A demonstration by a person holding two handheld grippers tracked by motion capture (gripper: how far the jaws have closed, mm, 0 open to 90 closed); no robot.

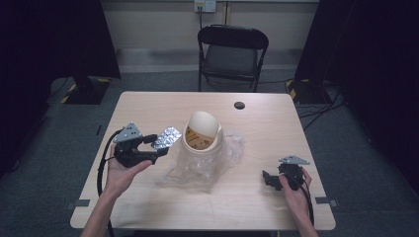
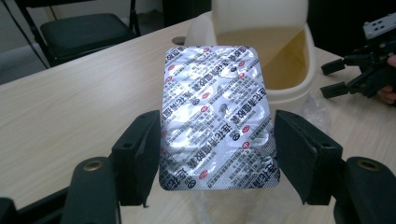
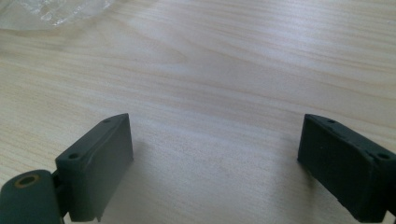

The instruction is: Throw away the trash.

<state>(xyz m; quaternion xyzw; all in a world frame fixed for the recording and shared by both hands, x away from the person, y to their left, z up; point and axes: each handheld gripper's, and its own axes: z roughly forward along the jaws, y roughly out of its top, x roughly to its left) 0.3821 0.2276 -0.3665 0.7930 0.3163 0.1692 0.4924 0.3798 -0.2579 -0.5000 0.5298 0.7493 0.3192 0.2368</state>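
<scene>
Left gripper (image 1: 148,143) clamps a blister pack (image 2: 217,116), long axis pointing toward the bin (image 1: 202,132); right gripper (image 3: 215,163) jaws open above desk (image 1: 257,118).

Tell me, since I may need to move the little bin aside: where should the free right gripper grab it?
Probably the cream bin's round lower rim, from its right side, low over the table: the swing lid stands tilted and would pivot, and crinkled clear plastic lies against the base.
</scene>
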